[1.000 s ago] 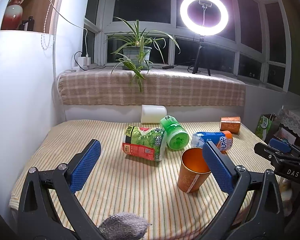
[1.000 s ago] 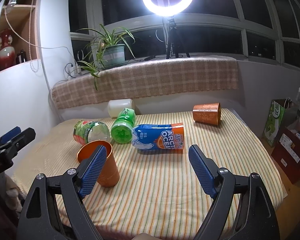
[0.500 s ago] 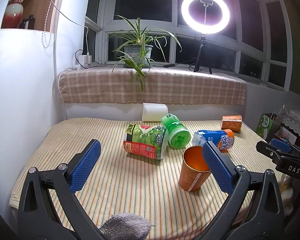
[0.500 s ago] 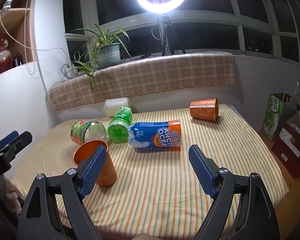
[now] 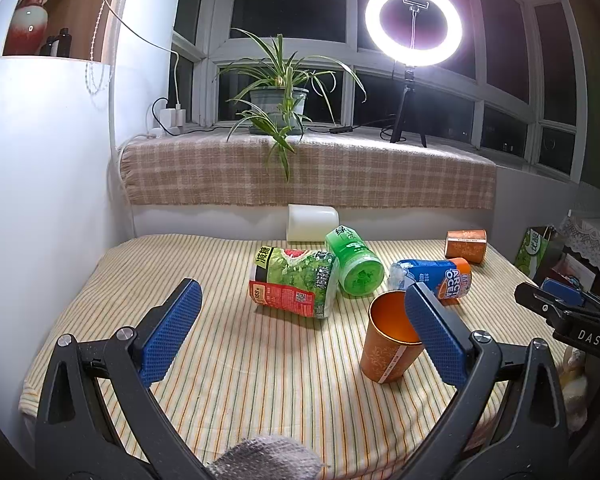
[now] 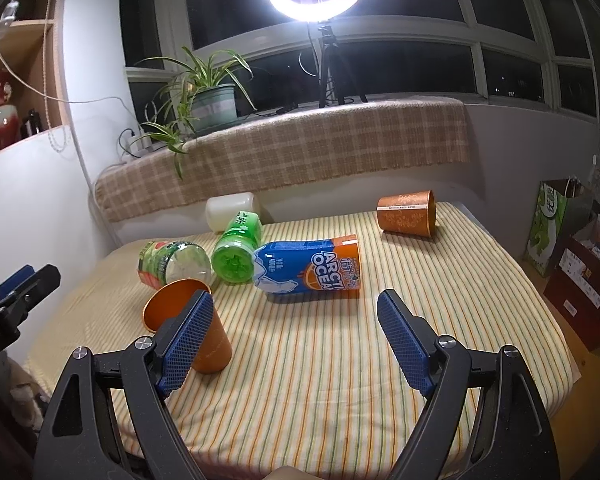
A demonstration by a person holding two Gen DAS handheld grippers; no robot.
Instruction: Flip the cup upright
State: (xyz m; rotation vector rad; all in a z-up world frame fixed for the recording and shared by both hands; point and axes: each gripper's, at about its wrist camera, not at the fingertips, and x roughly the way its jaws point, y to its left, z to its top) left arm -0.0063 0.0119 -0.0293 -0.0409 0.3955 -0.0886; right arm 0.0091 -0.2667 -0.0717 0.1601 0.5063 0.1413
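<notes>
An orange cup (image 5: 388,342) stands upright on the striped table, mouth up; it also shows in the right wrist view (image 6: 188,326), partly behind my right gripper's left finger. A second orange cup (image 5: 466,241) lies on its side at the far right of the table, also in the right wrist view (image 6: 407,220). My left gripper (image 5: 300,332) is open and empty, held back from the upright cup. My right gripper (image 6: 294,338) is open and empty, above the table's near part.
A green-red bottle (image 5: 294,282), a green bottle (image 5: 354,262) and a blue-orange bottle (image 5: 434,278) lie on their sides mid-table. A white cup (image 5: 312,223) lies at the back. The striped tablecloth (image 5: 240,360) ends near me. Bags (image 6: 580,248) stand right of the table.
Both grippers have drawn back slightly from the table and stay open. The upright orange cup and the bottles have not moved.
</notes>
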